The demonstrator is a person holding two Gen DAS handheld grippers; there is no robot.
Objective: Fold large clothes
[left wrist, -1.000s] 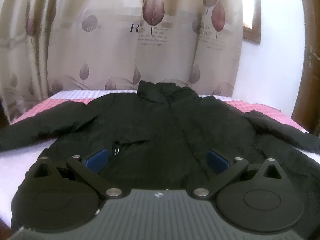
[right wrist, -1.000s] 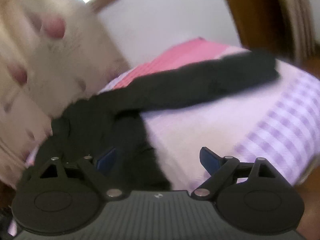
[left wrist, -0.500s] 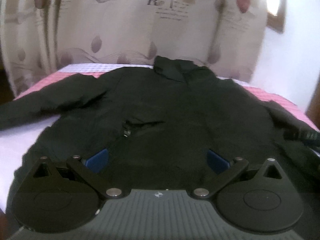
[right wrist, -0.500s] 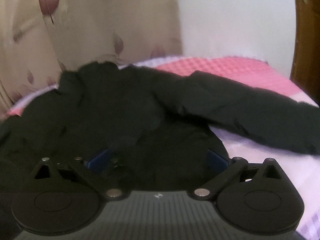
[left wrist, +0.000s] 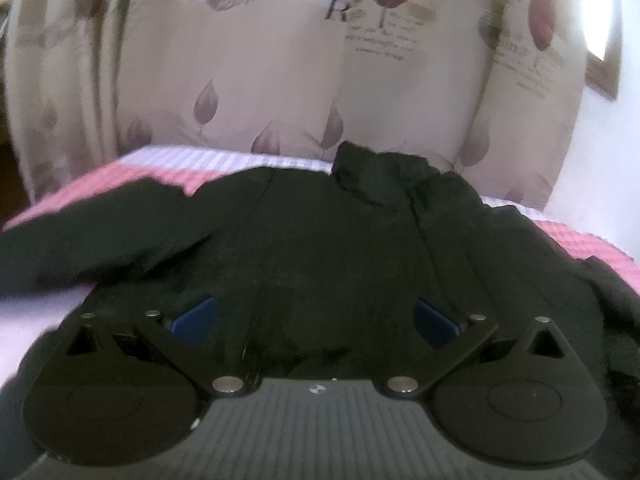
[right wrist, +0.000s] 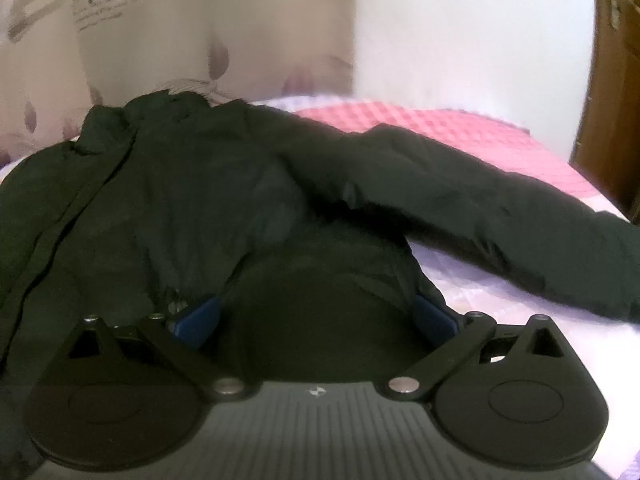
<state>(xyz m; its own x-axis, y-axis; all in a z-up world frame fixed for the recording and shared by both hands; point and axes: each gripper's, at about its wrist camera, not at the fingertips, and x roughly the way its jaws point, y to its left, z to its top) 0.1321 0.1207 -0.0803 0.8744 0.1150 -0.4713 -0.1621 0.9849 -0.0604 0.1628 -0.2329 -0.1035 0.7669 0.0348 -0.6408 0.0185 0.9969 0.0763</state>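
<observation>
Jacket lies spread flat mid-bed, sleeves out for folding, beneath the wide-open, empty left gripper and right gripper.

Black jacket, pink-and-lilac checked bedcover, beige leaf-printed curtain.

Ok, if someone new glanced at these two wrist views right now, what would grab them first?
The big black jacket spread flat across the pink and white checked bedspread, collar away from the cameras, one sleeve stretched out to the right in the right wrist view. Next, both grippers low over its near hem with jaws wide: the left gripper and the right gripper. Behind hangs a beige leaf-print curtain.
</observation>
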